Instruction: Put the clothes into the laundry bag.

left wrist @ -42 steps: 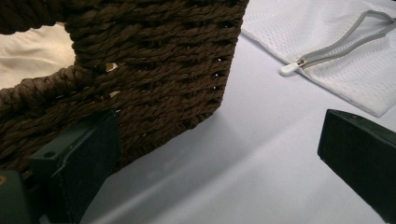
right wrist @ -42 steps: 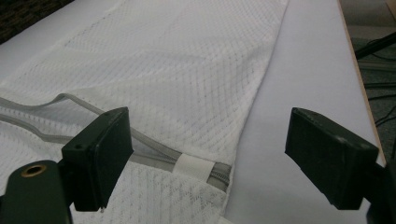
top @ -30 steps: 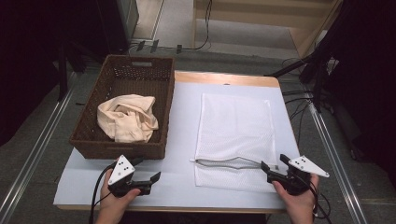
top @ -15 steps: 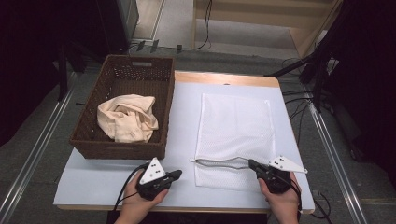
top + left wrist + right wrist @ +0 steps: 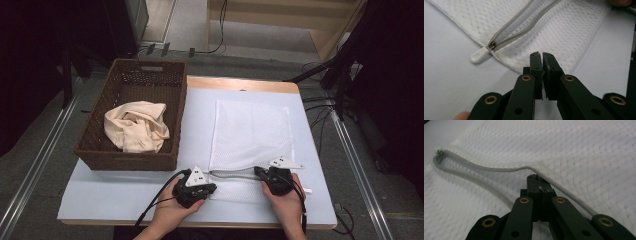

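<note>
- Left tool (image 5: 210, 188) closed, pinching the near edge of the mesh laundry bag (image 5: 251, 134); white zipper pull (image 5: 479, 54) lies just to its left in the left gripper view.
- Right tool (image 5: 260, 172) closed on the bag's grey zipper edge (image 5: 506, 169).
- Zipper runs left-right across the bag's near end, between the tools; left tool nearer the pull.
- Bag flat on worktop (image 5: 120, 192).
- Basket (image 5: 131, 159) with cream cloth (image 5: 135, 127), far left.
- No readable writing.

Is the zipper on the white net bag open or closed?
Open. The grey zipper on the white mesh bag gapes, its two rows of teeth apart.
</note>
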The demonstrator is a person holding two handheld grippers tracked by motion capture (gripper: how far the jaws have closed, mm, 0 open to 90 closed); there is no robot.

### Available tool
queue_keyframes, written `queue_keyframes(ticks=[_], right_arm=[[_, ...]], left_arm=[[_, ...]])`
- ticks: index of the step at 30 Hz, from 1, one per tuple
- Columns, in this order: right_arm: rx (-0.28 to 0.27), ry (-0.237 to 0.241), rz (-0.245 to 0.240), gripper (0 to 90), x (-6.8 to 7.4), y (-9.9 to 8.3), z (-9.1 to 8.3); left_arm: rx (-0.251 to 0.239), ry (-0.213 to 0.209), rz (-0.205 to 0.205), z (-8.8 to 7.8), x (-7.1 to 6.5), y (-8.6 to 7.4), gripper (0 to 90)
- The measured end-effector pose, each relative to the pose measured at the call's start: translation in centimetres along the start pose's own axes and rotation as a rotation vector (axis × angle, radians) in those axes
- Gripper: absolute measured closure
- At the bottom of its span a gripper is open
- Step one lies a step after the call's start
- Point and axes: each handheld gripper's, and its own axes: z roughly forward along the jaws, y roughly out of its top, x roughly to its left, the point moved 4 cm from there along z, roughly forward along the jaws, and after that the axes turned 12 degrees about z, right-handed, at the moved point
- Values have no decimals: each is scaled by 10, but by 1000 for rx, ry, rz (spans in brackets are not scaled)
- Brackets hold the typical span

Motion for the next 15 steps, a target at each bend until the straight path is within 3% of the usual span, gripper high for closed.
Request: queue_keyframes(ticks=[1,2,3,4,5,7,9,12,15], right_arm=[[0,0,0,900,0,0,0],[-97,14,9,900,1,13,-8],[-97,14,9,900,1,13,-8],[-190,8,-6,900,3,25,-20],[-190,8,-6,900,3,25,-20],[-261,3,-6,900,2,33,-31],[-258,23,-8,888,-1,33,-34],[-179,108,21,826,-6,26,-34],[-162,140,4,801,-10,19,-45]], left_arm=[[5,4,4,0,0,0,884],[2,7,7,0,0,0,889],[2,6,6,0,0,0,889],[0,1,0,0,0,0,890],[2,0,-3,0,0,0,890],[2,-6,-10,0,1,-1,890],[2,-7,-10,0,1,-1,888],[1,-6,-6,0,1,-1,885],[-1,-11,-9,0,1,-1,880]])
